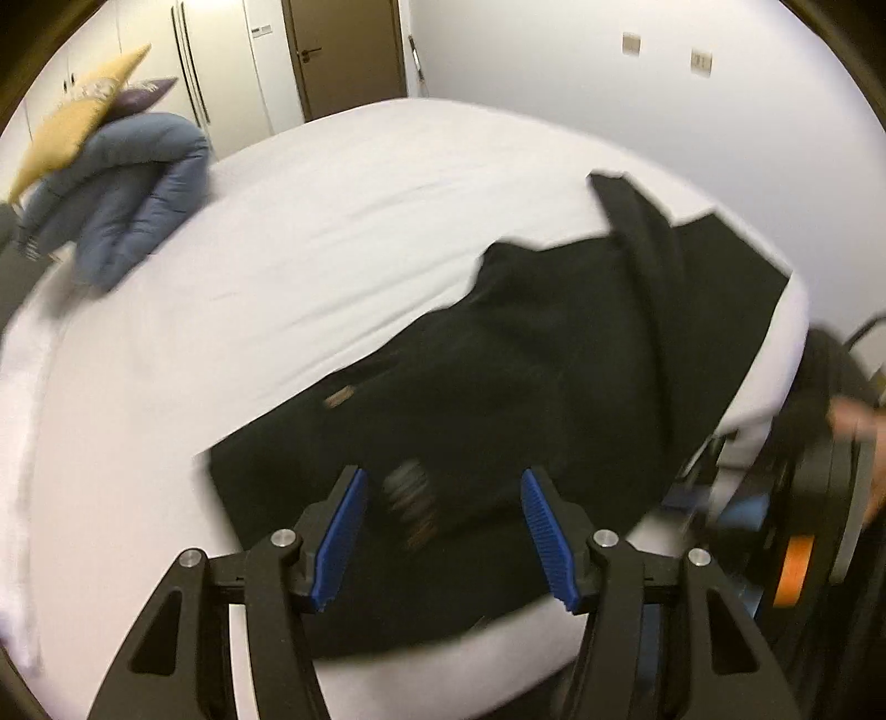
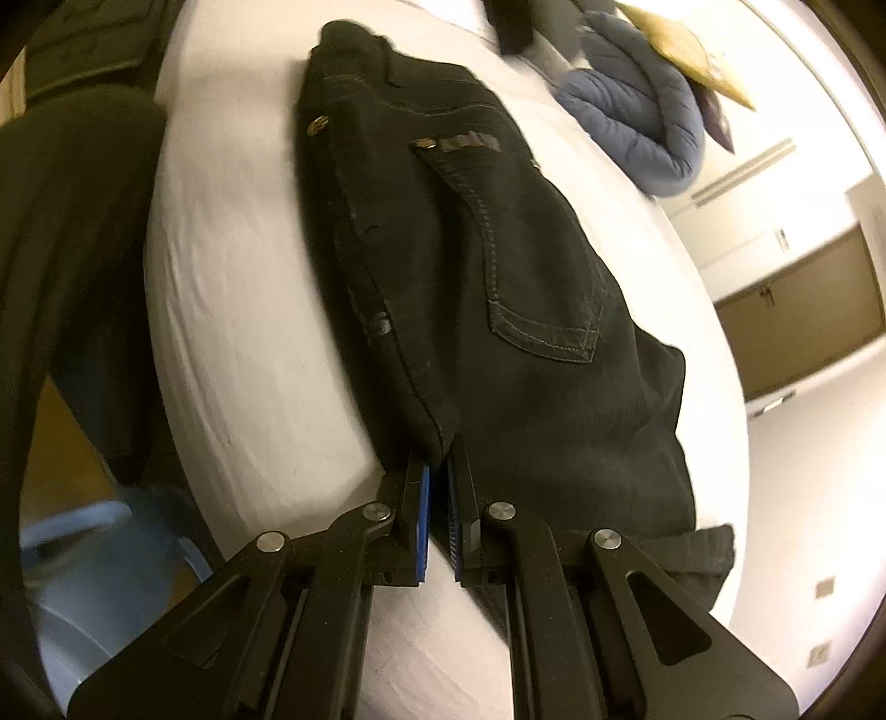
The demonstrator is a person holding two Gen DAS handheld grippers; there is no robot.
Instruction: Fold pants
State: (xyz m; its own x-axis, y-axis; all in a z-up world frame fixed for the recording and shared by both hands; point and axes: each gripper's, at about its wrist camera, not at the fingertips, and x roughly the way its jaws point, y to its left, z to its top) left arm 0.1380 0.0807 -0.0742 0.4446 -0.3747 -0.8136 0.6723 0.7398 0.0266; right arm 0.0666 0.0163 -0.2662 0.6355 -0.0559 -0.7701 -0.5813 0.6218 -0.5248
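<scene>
Black pants (image 1: 554,354) lie on the white bed (image 1: 332,221), folded lengthwise with the waist end near my left gripper (image 1: 443,487). That gripper is open and empty, hovering over the waist end, blue pads apart. In the right wrist view the pants (image 2: 470,249) show a back pocket and rivets. My right gripper (image 2: 437,471) is shut on the pants' folded edge near the bed's side. The right gripper's body also shows at the right edge of the left wrist view (image 1: 819,509).
A blue padded jacket (image 1: 122,188) and a yellow cushion (image 1: 77,116) lie at the far corner of the bed. A dark garment (image 2: 72,249) hangs at the bed's side. A blue chair (image 2: 94,559) stands below. A wardrobe and a brown door (image 1: 343,50) are behind.
</scene>
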